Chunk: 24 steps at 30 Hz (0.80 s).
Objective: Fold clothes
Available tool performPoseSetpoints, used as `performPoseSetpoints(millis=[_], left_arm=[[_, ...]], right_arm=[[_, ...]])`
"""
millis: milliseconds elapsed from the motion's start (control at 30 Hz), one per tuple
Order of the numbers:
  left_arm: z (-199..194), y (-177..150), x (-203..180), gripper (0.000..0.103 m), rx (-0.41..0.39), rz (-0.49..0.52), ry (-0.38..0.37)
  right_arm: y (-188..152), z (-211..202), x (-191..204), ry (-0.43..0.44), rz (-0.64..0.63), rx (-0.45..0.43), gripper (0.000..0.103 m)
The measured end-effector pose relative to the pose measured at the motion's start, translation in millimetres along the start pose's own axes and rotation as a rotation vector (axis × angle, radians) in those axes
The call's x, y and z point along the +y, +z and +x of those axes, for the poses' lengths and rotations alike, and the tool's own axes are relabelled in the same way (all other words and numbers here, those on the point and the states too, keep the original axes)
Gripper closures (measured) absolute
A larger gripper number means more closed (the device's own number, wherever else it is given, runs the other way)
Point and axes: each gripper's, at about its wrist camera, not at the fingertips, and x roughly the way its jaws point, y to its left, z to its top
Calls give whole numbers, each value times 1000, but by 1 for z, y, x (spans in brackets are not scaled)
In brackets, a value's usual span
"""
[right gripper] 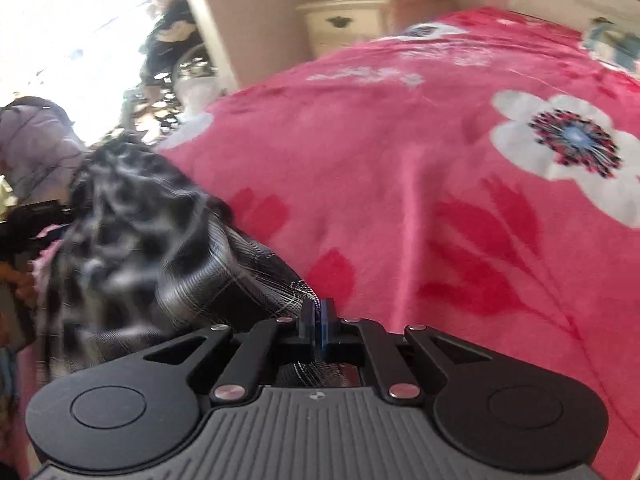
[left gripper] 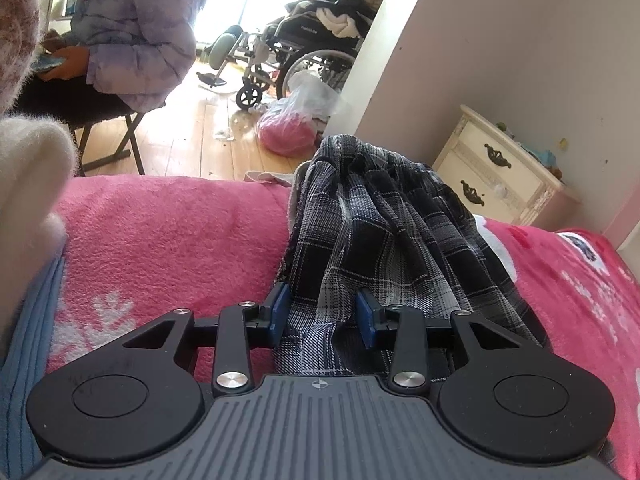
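Checked black-and-white cloth, a plaid garment (left gripper: 384, 224), lies bunched on the pink blanket (left gripper: 168, 232) in the left wrist view. Part of it sits between the two blue pads of the left gripper (left gripper: 323, 312), whose jaws stand wide apart, not squeezing. This gripper is held low and level over the bed.

From the right wrist, the right gripper (right gripper: 319, 320) has its jaws pinched tight on an edge of the same garment (right gripper: 160, 248), which trails off to the left, blurry. This gripper tilts over the flowered blanket (right gripper: 440, 200).

No text can be read; white lettering on the pink blanket (left gripper: 592, 300) is too blurred.
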Motion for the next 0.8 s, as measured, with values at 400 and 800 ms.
performPoseSetpoints(millis=[400,800], left_arm=[[-51,13,-50,66,-204,293,-8],[40,-42,-154,63,52,744,-207]], right_arm=[[-13,3,2,-41,28,-47,92],[-28,1,-4,-25,88,-118,91]])
